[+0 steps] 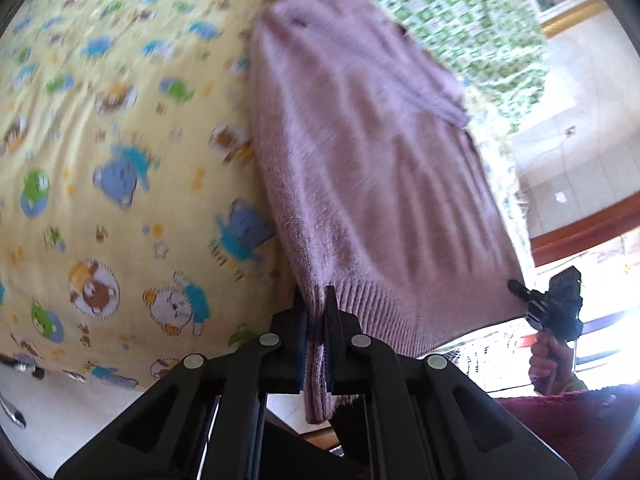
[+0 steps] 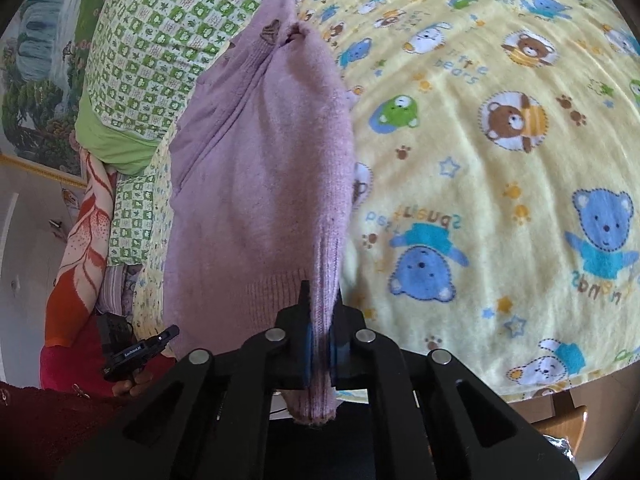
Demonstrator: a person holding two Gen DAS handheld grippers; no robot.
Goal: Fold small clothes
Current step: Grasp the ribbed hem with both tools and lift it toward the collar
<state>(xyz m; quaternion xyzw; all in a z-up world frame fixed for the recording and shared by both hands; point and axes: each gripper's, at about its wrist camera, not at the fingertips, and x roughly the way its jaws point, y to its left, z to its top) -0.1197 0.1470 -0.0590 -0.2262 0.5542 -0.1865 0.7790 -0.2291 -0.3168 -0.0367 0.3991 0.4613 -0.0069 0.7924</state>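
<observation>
A: Where was the garment at that moment?

B: A small lilac knitted sweater (image 1: 360,168) ran up the middle of the left wrist view, from the ribbed hem at the bottom toward the top centre. It lay over a yellow blanket printed with cartoon bears (image 1: 120,160), which filled the left half of that frame. In the right wrist view the same sweater (image 2: 256,168) stood in the centre, with the bear blanket (image 2: 500,160) spread over the right half.

A: And the left gripper?

B: The left gripper (image 1: 316,320) sat at the bottom centre of its own view, jaws nearly together, pinching a bunched corner of the ribbed hem. A strip of knit hung down between the pads.

A: The right one?

B: Much the same. The right gripper (image 2: 320,320), bottom centre of its view, was clamped on the opposite hem corner, with a rolled fold of knit hanging below the blue pads. From the left camera it appeared small at the lower right edge (image 1: 520,290), its tip at the hem corner, held by a hand (image 1: 548,364).

A: Anything else around?

B: A green checked quilt (image 2: 160,28) lay in the upper left of the right view, beside the sweater's top. A dark red sleeve (image 2: 60,420) filled the lower left corner.
</observation>
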